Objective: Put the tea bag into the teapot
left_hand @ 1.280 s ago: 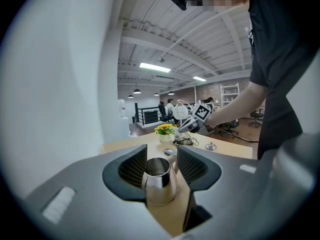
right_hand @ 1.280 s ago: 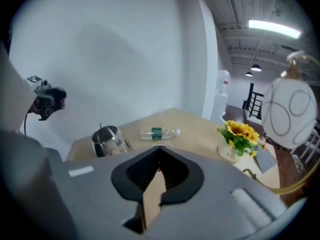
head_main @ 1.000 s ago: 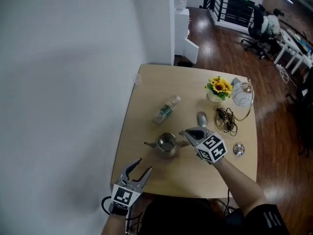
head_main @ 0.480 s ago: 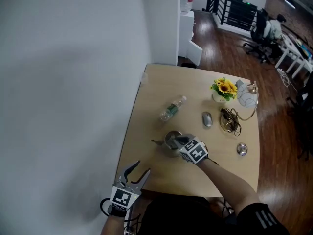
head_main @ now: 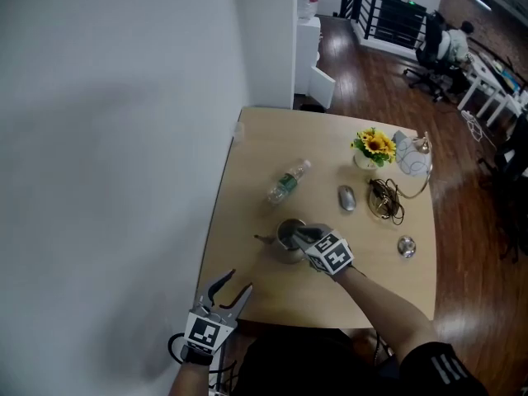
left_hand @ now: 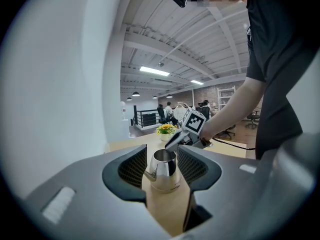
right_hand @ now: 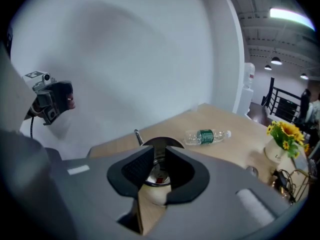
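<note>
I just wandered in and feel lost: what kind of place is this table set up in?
Likely an open-plan office or loft workspace: swivel office chairs and white desks stand on the wooden floor beyond the table, and a water dispenser stands by the wall.

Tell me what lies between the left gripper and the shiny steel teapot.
Nothing but bare tan tabletop lies between the left gripper and the shiny steel teapot; the left gripper view shows that stretch, and the head view agrees.

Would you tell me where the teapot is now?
In the head view the teapot stands on the table's near half, left of centre, closer to the person than the lying water bottle.
</note>
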Motion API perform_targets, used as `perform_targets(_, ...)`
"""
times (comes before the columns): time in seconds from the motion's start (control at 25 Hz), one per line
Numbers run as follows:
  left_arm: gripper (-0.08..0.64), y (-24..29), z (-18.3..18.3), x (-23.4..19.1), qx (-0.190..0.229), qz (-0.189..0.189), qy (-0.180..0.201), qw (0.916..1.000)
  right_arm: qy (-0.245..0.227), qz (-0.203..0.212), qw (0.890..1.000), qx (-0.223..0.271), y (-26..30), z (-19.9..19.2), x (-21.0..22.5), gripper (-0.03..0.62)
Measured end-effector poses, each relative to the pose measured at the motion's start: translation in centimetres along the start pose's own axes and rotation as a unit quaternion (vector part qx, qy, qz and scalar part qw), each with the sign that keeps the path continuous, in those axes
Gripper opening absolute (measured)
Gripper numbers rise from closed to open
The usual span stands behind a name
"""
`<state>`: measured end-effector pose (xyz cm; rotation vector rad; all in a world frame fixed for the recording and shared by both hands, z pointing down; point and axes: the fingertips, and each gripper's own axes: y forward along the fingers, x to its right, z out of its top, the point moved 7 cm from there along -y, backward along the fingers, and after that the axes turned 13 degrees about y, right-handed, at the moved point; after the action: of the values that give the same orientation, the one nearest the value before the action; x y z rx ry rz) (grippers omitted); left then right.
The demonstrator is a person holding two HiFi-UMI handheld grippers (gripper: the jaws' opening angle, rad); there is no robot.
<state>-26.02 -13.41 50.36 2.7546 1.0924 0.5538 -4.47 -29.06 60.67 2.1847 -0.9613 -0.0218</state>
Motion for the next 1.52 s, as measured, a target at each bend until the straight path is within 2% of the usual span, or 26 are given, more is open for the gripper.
perform_targets(0.2,0.189,0.7,0.1,-0.1,0.007,-0.012,0.005,0.9999,0.029,0.013,0.998,0.052,-3.4,0.6,-0.4,0.077)
perform_targets(0.36,0.196,1.3,0.9,0.1,0.023,-0.036,0.005,0.9991,0.040,0.047,0.990,0.124,-8.9,1.7,-2.2,0.021)
perform_targets(0.52,0.202,2.2,2.4,0.8,0.042,-0.062,0.006,0.9972,0.029,0.043,0.981,0.188,-15.7,2.2,-3.8,0.008)
perform_targets(0.68,0.209,3.2,4.2,2.5,0.059,-0.087,0.012,0.9944,0.039,0.029,0.972,0.229,-22.2,1.0,-5.0,0.008)
perform_targets(0.84,0.213,3.2,6.1,5.4,0.077,-0.102,0.020,0.9916,0.054,0.007,0.965,0.258,-27.4,-2.5,-5.6,0.008)
perform_targets(1.0,0.213,2.3,7.3,10.0,0.078,-0.110,0.028,0.9905,0.066,-0.004,0.961,0.269,-31.5,-7.5,-6.4,0.008)
perform_targets(1.24,0.218,-0.3,8.5,18.7,0.074,-0.110,0.036,0.9906,0.039,0.004,0.967,0.250,-36.6,-15.3,-9.5,0.008)
perform_targets(1.36,0.221,-2.6,9.5,22.6,0.070,-0.106,0.020,0.9917,0.040,0.014,0.968,0.249,-39.0,-18.6,-11.2,0.008)
perform_targets(1.52,0.225,-5.7,9.4,26.7,0.050,-0.104,0.021,0.9931,0.051,0.028,0.968,0.243,-41.4,-22.2,-13.4,0.008)
